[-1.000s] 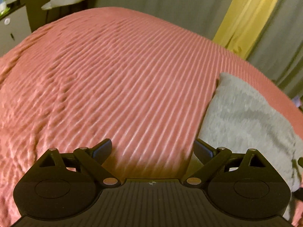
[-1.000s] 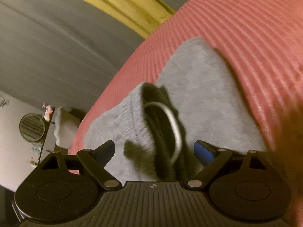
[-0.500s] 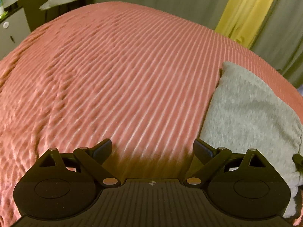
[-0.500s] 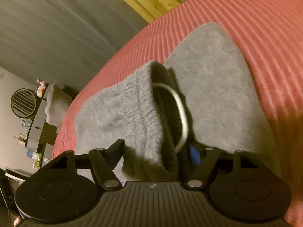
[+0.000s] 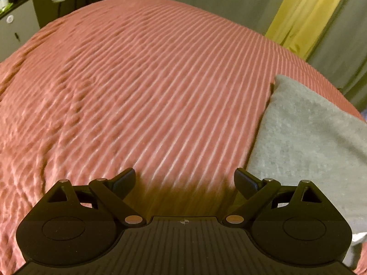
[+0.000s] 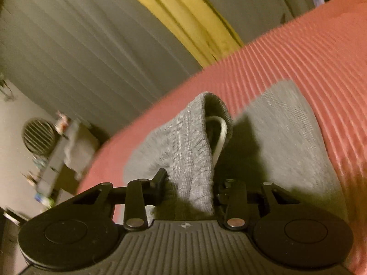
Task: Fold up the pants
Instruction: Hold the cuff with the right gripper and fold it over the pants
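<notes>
Grey knit pants (image 5: 307,142) lie on a pink ribbed bedspread (image 5: 149,87), at the right of the left wrist view. My left gripper (image 5: 184,178) is open and empty above the bedspread, just left of the pants' edge. In the right wrist view my right gripper (image 6: 190,188) is shut on the ribbed waistband (image 6: 192,151) of the pants and holds it raised in a fold, with a white drawstring loop (image 6: 220,135) hanging inside. The rest of the pants (image 6: 282,137) lies flat on the bed (image 6: 316,57).
Grey curtains (image 6: 91,45) and a yellow curtain (image 6: 190,16) hang beyond the bed. A shelf with small items and a round fan (image 6: 39,135) stands at the left. A cabinet (image 5: 16,29) stands past the bed's far left corner.
My right gripper has closed on the waistband and lifted it up off the bed. My left gripper stayed open and shifted slightly over the bedspread.
</notes>
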The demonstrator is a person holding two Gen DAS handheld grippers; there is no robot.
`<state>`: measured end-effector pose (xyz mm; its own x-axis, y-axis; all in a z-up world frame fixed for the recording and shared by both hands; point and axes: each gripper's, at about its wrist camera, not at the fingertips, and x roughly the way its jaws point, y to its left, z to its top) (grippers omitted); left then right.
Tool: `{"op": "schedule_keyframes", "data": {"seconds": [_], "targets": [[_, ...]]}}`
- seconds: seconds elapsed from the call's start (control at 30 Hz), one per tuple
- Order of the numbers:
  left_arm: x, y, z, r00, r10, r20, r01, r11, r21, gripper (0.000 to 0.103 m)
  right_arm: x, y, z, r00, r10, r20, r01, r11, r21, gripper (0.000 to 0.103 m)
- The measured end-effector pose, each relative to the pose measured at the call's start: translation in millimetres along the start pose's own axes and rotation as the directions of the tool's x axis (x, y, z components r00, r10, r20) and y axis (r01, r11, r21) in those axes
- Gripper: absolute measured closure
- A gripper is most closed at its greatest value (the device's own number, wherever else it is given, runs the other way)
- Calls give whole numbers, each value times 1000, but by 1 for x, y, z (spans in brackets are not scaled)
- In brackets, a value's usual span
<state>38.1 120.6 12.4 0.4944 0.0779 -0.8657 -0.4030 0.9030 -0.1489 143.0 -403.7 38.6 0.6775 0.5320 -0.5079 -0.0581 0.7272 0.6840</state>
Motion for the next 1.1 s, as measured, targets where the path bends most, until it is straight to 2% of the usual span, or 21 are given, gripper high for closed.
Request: {"op": "schedule_keyframes", "data": {"seconds": [0.17,0.23,0.3,0.37,0.4,0.43,0.47,0.53,0.6,0.63,0.67,0.73,0.83,0.87,0.97,1.03,1.1], "targets": [[1,5,1,1000,-14,-5,13,999,-29,7,-41,8,9,993,71,96,-73,997,11,72],[3,5,2,1000,-14,-10,14,999,-29,7,-50,2,12,992,51,118,-52,999,6,78],[4,2,2,1000,-9,-15,9,1000,-15,7,-53,-5,11,991,-46,125,51,998,-42,77],[6,-1,1,1000,-7,-21,7,1000,4,7,-50,-8,7,967,-222,126,233,969,-84,73],[6,-3,1,1000,-8,-25,9,1000,15,7,-48,-10,4,960,-253,118,265,960,-93,72],[7,-4,1,1000,-10,-29,10,1000,27,7,-47,-13,1,962,-251,104,260,962,-84,71],[7,-6,0,1000,-10,-30,11,999,39,7,-45,-15,-3,967,-235,92,242,968,-69,68],[6,-9,-1,1000,-5,-26,6,998,63,7,-35,-11,-7,975,-215,57,219,973,-72,53],[4,-14,-2,1000,-13,-17,14,995,98,7,-24,0,-14,974,-222,38,226,967,-122,47],[3,-17,-3,1000,-23,-13,25,993,120,7,-19,6,-17,973,-226,32,229,961,-155,36],[0,-20,-5,999,-37,-9,38,988,149,7,-13,12,-21,972,-234,29,235,954,-188,30],[-6,-30,-10,998,-61,-18,63,970,234,7,-5,14,-26,967,-255,29,254,938,-235,8],[-17,-53,-27,996,-89,-20,90,921,379,7,17,4,-35,926,-376,-44,352,898,-264,5],[-21,-61,-34,995,-103,-14,100,900,424,7,20,-6,-39,927,-368,-69,342,908,-242,4],[-25,-83,-52,992,-123,-9,109,837,536,6,17,-18,-36,947,-312,-72,298,942,-156,4],[-23,-91,-60,992,-127,-24,119,819,562,6,15,-19,-33,948,-309,-75,296,944,-143,4],[-21,-97,-64,990,-136,-49,139,812,567,6,14,-20,-30,952,-298,-72,287,949,-133,4]]}}
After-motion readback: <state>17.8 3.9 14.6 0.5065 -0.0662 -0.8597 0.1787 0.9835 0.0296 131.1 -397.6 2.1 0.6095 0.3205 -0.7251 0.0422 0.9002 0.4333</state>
